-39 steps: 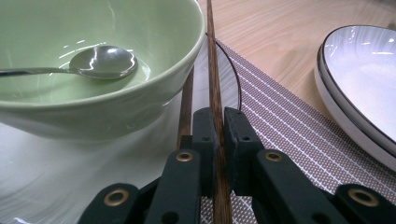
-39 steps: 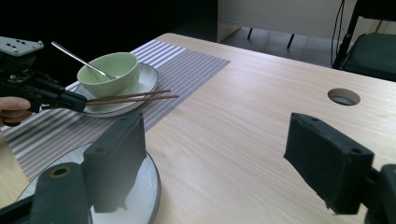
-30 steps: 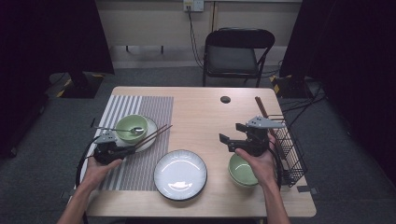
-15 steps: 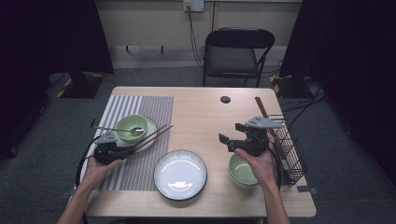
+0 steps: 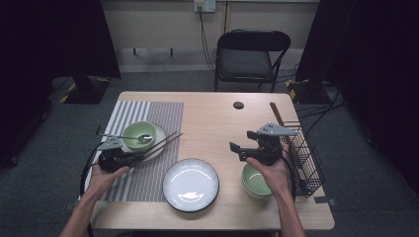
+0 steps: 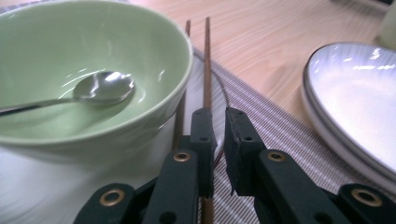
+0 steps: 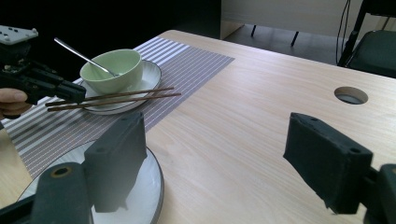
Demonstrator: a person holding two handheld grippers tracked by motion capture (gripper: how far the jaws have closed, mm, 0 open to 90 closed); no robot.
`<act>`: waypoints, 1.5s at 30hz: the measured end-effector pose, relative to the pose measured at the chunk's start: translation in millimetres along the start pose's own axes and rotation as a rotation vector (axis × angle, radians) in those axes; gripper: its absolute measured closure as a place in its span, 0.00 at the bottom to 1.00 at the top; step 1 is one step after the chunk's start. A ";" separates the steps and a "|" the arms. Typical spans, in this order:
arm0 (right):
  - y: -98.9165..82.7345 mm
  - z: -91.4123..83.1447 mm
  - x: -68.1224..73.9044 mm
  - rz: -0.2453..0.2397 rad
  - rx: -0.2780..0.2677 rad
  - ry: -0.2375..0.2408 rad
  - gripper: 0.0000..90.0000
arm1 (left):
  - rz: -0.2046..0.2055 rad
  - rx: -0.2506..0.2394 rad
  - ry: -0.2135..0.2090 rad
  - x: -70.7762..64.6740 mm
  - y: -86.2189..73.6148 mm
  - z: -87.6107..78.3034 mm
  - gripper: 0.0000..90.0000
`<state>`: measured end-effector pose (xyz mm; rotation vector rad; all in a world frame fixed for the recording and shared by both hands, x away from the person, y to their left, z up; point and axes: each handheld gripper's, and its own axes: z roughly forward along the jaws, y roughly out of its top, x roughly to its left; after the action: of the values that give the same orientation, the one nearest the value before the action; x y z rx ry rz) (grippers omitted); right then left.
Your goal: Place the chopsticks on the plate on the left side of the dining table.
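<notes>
My left gripper (image 5: 138, 157) (image 6: 219, 135) lies low over the striped placemat (image 5: 148, 173), its jaws all but shut with a thin bare gap between them. A pair of brown chopsticks (image 5: 165, 140) (image 6: 207, 60) rests on the white saucer (image 5: 159, 143); one stick runs beneath the left-hand jaw. Beside it stands a green bowl (image 5: 139, 134) (image 6: 93, 126) with a metal spoon (image 6: 100, 88) inside. My right gripper (image 5: 241, 140) (image 7: 219, 158) hovers over the bare tabletop with its jaws wide apart and nothing between them. Below that hand sits a second green bowl (image 5: 254, 181).
A large white plate (image 5: 191, 184) (image 7: 154, 186) lies at the front middle. A black wire rack (image 5: 306, 158) stands at the table's right edge, with a brown stick (image 5: 275, 114) beside it. A round hole (image 5: 238, 105) marks the far tabletop. A chair (image 5: 247, 54) stands beyond.
</notes>
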<state>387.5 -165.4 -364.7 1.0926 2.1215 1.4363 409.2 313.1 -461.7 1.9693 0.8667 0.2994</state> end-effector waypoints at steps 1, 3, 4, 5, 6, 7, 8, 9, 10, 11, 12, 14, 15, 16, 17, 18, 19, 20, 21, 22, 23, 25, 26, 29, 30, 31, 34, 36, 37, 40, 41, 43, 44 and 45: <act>0.0 0.0 0.0 0.000 0.000 0.000 0.22 | 0.002 0.002 -0.001 -0.9 0.6 1.6 0.91; 0.0 5.9 2.7 -0.004 0.010 0.006 0.23 | 0.016 0.013 -0.019 -4.0 2.3 6.5 0.93; 0.2 8.0 3.9 -0.006 0.013 0.008 0.23 | 0.016 0.013 -0.019 -4.0 2.3 6.5 0.93; 0.2 8.0 3.9 -0.006 0.013 0.008 0.23 | 0.017 0.015 -0.023 -5.0 2.8 8.4 0.93; 1.4 14.4 8.6 -0.018 0.024 0.015 0.23 | 0.015 0.025 -0.028 -6.2 3.2 11.7 0.93; 1.4 14.4 8.6 -0.018 0.024 0.015 0.23 | 0.015 0.025 -0.028 -6.2 3.2 11.7 0.94; 2.9 19.2 11.8 -0.025 0.022 0.025 0.24 | 0.012 0.034 -0.030 -6.2 2.7 13.2 0.94; 3.8 21.6 13.4 -0.028 0.022 0.032 0.24 | 0.018 0.041 -0.019 -5.8 2.5 13.7 0.94; 4.0 23.9 14.8 -0.028 0.020 0.037 0.24 | 0.018 0.041 -0.019 -5.8 2.5 13.7 0.94; 3.8 26.4 15.6 -0.025 0.019 0.042 0.24 | 0.015 0.046 -0.011 -5.1 2.0 13.7 0.94; 3.8 26.4 15.6 -0.025 0.019 0.042 0.24 | 0.005 0.046 -0.013 -2.9 1.0 13.5 0.94; 1.8 35.5 17.4 -0.019 0.031 0.051 0.25 | -0.012 0.041 -0.005 -0.2 -1.6 11.6 0.94; 1.4 38.1 17.9 -0.017 0.032 0.055 0.25 | -0.011 0.042 -0.002 0.4 -2.1 10.4 0.93; 1.2 39.8 18.6 -0.016 0.032 0.056 0.26 | -0.016 0.042 0.005 1.0 -2.6 8.6 0.93; 1.2 39.8 18.6 -0.016 0.032 0.056 0.26 | -0.016 0.042 0.005 1.0 -2.6 8.6 0.93; 1.2 42.0 19.7 -0.017 0.033 0.055 0.26 | -0.022 0.041 0.004 2.0 -3.4 7.9 0.93; 1.7 47.6 21.7 -0.021 0.035 0.058 0.27 | -0.022 0.036 0.008 2.7 -4.3 7.1 0.93; 1.7 47.6 21.7 -0.021 0.035 0.058 0.27 | -0.022 0.036 0.008 2.7 -4.3 7.1 0.93; 1.8 53.4 23.4 -0.021 0.041 0.063 0.27 | -0.023 0.037 0.008 3.1 -4.9 6.2 0.93; 1.8 53.4 23.4 -0.021 0.041 0.063 0.27 | -0.023 0.037 0.008 3.1 -4.9 6.2 0.93; 1.8 55.5 24.0 -0.021 0.045 0.066 0.27 | -0.020 0.038 0.007 3.0 -5.4 5.8 0.93; 1.3 62.0 26.4 -0.014 0.049 0.082 0.28 | -0.020 0.039 0.017 3.5 -5.7 4.8 0.93; 0.9 64.5 27.3 -0.014 0.049 0.084 0.28 | -0.022 0.041 0.021 4.2 -6.1 3.8 0.93; -1.0 76.0 31.5 -0.016 0.072 0.101 0.30 | -0.030 0.043 0.024 5.0 -6.7 2.9 0.93; -1.4 79.6 32.7 -0.016 0.079 0.104 0.30 | -0.025 0.042 0.024 5.2 -7.0 2.4 0.93; -2.2 86.2 34.4 -0.018 0.087 0.115 0.31 | -0.025 0.042 0.021 5.3 -7.3 2.0 0.93; -3.7 96.9 35.2 -0.016 0.117 0.114 0.31 | -0.032 0.036 0.023 5.6 -7.7 1.2 0.92; -4.1 99.6 35.0 -0.015 0.125 0.113 0.31 | -0.030 0.034 0.019 5.9 -7.6 -0.1 0.92; -4.6 107.2 35.5 -0.013 0.139 0.101 0.32 | -0.036 0.029 0.012 5.5 -7.7 -0.6 0.91; -5.3 117.1 34.1 -0.011 0.152 0.094 0.33 | -0.044 -0.002 0.012 7.2 -6.5 -8.2 0.90; -5.5 119.7 33.3 -0.009 0.154 0.095 0.33 | -0.051 -0.009 0.016 8.2 -6.0 -11.2 0.90; -5.8 125.3 32.9 0.004 0.156 0.099 0.33 | -0.062 -0.022 0.004 9.7 -6.9 -15.2 0.90; -5.8 125.3 32.9 0.004 0.156 0.099 0.33 | -0.062 -0.022 0.004 9.7 -6.9 -15.2 0.89; -6.2 131.3 34.6 -0.004 0.161 0.093 0.33 | -0.067 -0.020 0.006 11.7 -8.3 -16.7 0.88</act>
<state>449.3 -58.4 -421.2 1.0975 2.3382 1.3582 405.1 334.7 -461.3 1.9174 0.9279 0.2744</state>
